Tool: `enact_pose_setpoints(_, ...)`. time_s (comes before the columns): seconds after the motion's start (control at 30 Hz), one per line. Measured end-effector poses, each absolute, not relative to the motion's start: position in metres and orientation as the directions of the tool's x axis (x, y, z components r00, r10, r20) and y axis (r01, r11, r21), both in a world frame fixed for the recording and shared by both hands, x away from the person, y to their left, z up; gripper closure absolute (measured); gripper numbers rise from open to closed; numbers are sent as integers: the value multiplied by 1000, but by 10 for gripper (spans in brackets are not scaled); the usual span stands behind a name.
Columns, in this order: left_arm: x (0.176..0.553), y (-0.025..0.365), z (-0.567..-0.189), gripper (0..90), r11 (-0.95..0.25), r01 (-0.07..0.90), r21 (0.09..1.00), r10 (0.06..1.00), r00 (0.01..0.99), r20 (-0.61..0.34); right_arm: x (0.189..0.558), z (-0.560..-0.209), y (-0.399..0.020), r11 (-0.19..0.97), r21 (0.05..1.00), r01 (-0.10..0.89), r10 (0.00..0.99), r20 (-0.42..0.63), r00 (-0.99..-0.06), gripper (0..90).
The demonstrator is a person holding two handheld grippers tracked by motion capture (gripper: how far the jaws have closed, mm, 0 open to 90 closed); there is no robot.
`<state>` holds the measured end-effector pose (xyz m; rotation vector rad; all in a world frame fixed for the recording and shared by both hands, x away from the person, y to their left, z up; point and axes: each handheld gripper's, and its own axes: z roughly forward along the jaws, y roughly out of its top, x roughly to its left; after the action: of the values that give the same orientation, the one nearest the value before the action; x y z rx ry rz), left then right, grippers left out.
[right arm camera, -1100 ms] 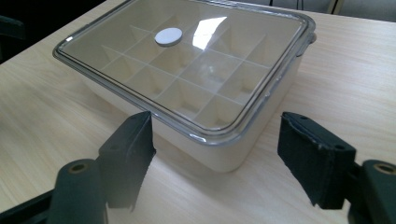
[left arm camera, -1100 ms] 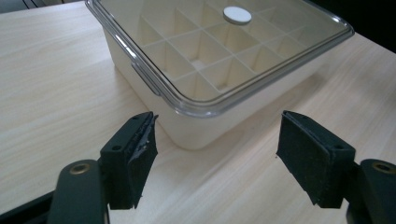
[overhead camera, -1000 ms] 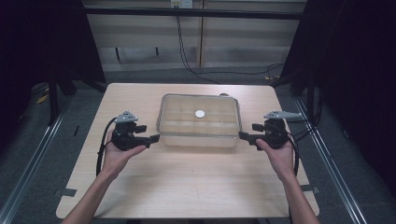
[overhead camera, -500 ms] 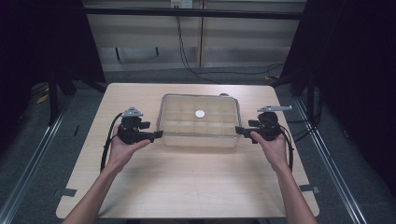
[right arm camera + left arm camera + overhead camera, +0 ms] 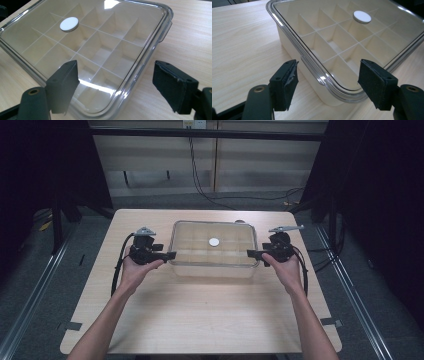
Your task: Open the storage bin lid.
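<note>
A shallow rectangular box (image 5: 214,251) sits near the middle of a pale wood-grain table (image 5: 200,315), slightly toward its far edge. The box is cream plastic, split by thin walls into a grid of small square compartments, and covered by a clear lid (image 5: 352,37) with rounded corners and a thicker glossy rim. A small white round disc (image 5: 214,241) lies at the lid's centre. A person's 2 hands each hold a black claw. The left claw (image 5: 170,255) points at the box's left end, its jaws spread and just closing a little, straddling a lid corner without pressing it. The right claw (image 5: 252,253) faces the right end, jaws spread and just opening wider, around the opposite corner, pads apart from it.
</note>
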<state>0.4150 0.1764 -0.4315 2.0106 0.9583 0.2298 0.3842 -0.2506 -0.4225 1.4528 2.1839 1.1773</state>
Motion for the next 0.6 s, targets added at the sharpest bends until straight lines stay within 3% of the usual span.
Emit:
enact_pose_setpoints(0.33, 427, 169, -439, 312, -293, 575, 764, 690, 680, -247, 397, -436, -249, 167, 715, 679, 857, 236, -459, 238)
enact_pose_setpoints(0.6, 430, 159, -440, 287, -329, 570, 753, 706, 678, -206, 398, -435, -237, 184, 735, 653, 868, 190, -459, 197)
